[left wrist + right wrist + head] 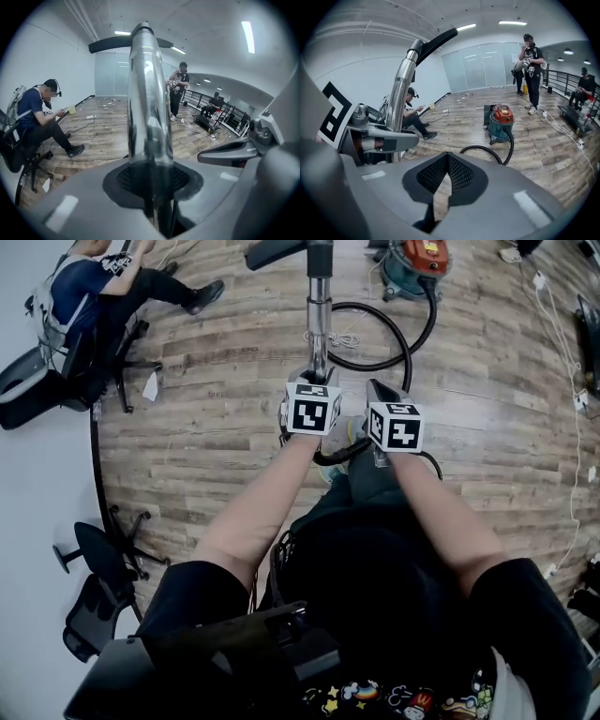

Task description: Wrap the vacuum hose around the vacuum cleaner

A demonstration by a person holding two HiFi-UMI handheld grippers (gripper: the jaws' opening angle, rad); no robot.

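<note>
Some hose (410,351) behind right tool (377,390)

Left gripper (152,187): jaws closed on a shiny metal tube (147,108), dark ribbed pads pressed against both its sides. The tube rises straight up the frame and ends at a black crossbar head (105,45). The right gripper (229,152) shows at the right edge, just beside the tube and not touching it. Behind: wood floor (103,126), a seated person (35,117) at left, a standing person (178,89) farther back, near a railing (201,101).
</note>
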